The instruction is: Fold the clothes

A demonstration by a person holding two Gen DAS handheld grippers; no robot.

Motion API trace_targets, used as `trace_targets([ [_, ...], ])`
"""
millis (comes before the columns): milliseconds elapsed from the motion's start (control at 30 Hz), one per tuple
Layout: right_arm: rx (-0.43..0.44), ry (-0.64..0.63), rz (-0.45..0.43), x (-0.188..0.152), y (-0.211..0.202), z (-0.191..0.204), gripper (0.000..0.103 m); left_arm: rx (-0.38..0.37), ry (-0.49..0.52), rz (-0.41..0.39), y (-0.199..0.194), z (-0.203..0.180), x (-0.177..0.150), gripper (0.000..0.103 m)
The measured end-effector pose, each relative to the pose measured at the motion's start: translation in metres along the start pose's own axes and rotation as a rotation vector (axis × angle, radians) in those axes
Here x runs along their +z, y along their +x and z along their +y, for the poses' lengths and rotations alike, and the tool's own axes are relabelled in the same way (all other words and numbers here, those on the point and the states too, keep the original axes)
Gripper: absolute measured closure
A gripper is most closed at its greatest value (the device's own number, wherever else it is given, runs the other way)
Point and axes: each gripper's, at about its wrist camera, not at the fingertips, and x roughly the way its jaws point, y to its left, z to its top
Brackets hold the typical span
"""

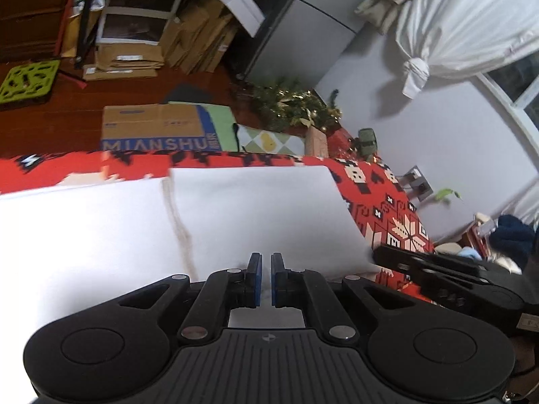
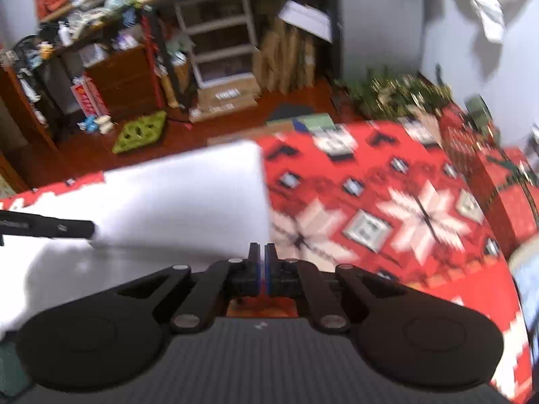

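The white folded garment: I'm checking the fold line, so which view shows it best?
Left wrist view: the white folded garment is sharp, its seam visible, filling the frame. The right wrist view shows only its blurred right part.

Counting one white garment [image 1: 249, 208] lying folded on one red patterned blanket [image 1: 387, 198]; two grippers, left gripper [image 1: 266, 277] and right gripper [image 2: 261, 269]; one printed cardboard box [image 1: 151, 128]; one green grid tray [image 1: 28, 79]; one tied white curtain [image 1: 454, 27].
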Motion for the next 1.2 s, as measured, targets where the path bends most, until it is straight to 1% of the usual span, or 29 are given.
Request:
trace_targets([
  [67, 0.031, -0.046, -0.022, 0.008, 0.007, 0.019, 0.100, -0.012, 0.009, 0.002, 0.008, -0.006, 0.001, 0.100],
  [133, 0.070, -0.103, -0.029, 0.013, 0.019, 0.041, 0.100, 0.003, 0.016, 0.019, 0.016, -0.004, -0.001, 0.100],
  [233, 0.092, -0.163, 0.009, 0.010, 0.038, 0.066, 0.100, 0.013, 0.032, 0.022, 0.015, 0.003, -0.006, 0.100],
  [267, 0.089, -0.165, 0.032, 0.005, 0.044, 0.069, 0.100, 0.010, 0.029, 0.023, 0.013, 0.005, -0.007, 0.100],
  [333, 0.083, -0.182, 0.013, -0.007, 0.043, 0.070, 0.101, 0.011, 0.026, 0.023, 0.008, 0.007, -0.007, 0.100],
  [433, 0.079, -0.198, 0.020, -0.009, 0.035, 0.069, 0.102, -0.002, 0.014, 0.007, -0.001, 0.006, -0.005, 0.100],
  [467, 0.079, -0.200, 0.019, -0.008, 0.031, 0.070, 0.100, -0.001, 0.009, 0.001, -0.003, 0.007, -0.005, 0.100],
  [533, 0.095, -0.220, -0.008, -0.005, 0.023, 0.077, 0.100, 0.002, -0.011, -0.002, -0.005, 0.012, -0.005, 0.099],
  [667, 0.139, -0.316, 0.003, -0.006, 0.031, 0.101, 0.100, 0.009, -0.073, 0.014, -0.006, 0.027, -0.006, 0.100],
  [767, 0.135, -0.294, 0.020, -0.012, 0.034, 0.097, 0.101, -0.021, -0.075, -0.046, -0.018, 0.023, 0.007, 0.099],
  [867, 0.126, -0.196, 0.001, -0.002, 0.027, 0.087, 0.099, -0.039, -0.095, -0.092, -0.014, 0.022, 0.025, 0.098],
  [900, 0.130, -0.169, -0.014, 0.003, 0.027, 0.086, 0.099, -0.027, -0.098, -0.099, -0.008, 0.023, 0.029, 0.098],
  [1033, 0.093, -0.153, -0.055, 0.030, 0.046, 0.080, 0.099, 0.020, -0.110, -0.123, 0.015, 0.028, 0.048, 0.097],
  [1133, 0.082, -0.145, -0.068, 0.049, 0.066, 0.073, 0.099, 0.072, -0.132, -0.095, 0.030, 0.039, 0.051, 0.096],
  [1200, 0.080, -0.151, -0.068, 0.060, 0.080, 0.072, 0.099, 0.094, -0.143, -0.088, 0.033, 0.046, 0.047, 0.099],
])
